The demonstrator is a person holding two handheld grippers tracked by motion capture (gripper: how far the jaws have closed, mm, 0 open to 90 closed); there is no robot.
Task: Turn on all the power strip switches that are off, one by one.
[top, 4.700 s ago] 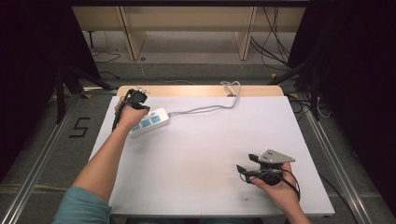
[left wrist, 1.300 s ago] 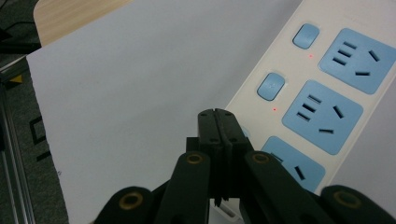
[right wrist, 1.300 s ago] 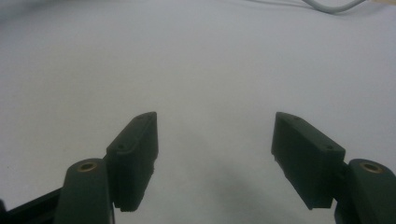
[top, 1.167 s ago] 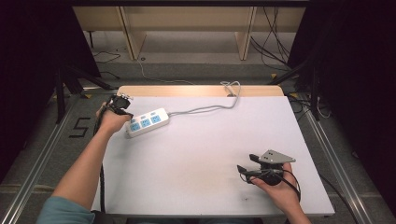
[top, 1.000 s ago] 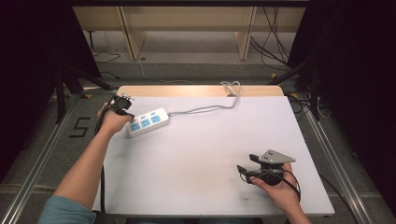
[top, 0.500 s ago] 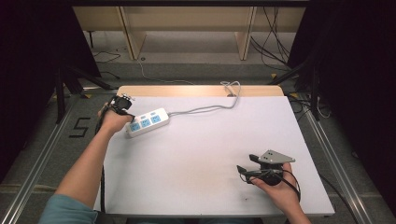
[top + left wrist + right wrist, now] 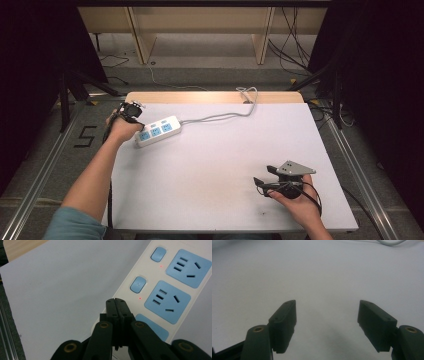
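Since the earliest picture the left hand [image 7: 121, 128] has drawn back from over the power strip [image 7: 158, 131] to its near-left end; over the last second nothing has shifted. The left gripper [image 7: 117, 301] has its jaws pressed together with nothing between them, tips just over the strip's edge beside a blue switch [image 7: 138, 284]. The strip lies at the table's [image 7: 220, 165] far left, sockets up, two small red lights lit, its cable [image 7: 220, 116] running right to the far edge. At the near right the right gripper [image 7: 261, 176] rests low over bare table, jaws wide apart [image 7: 327, 325], held in the right hand [image 7: 295, 200]
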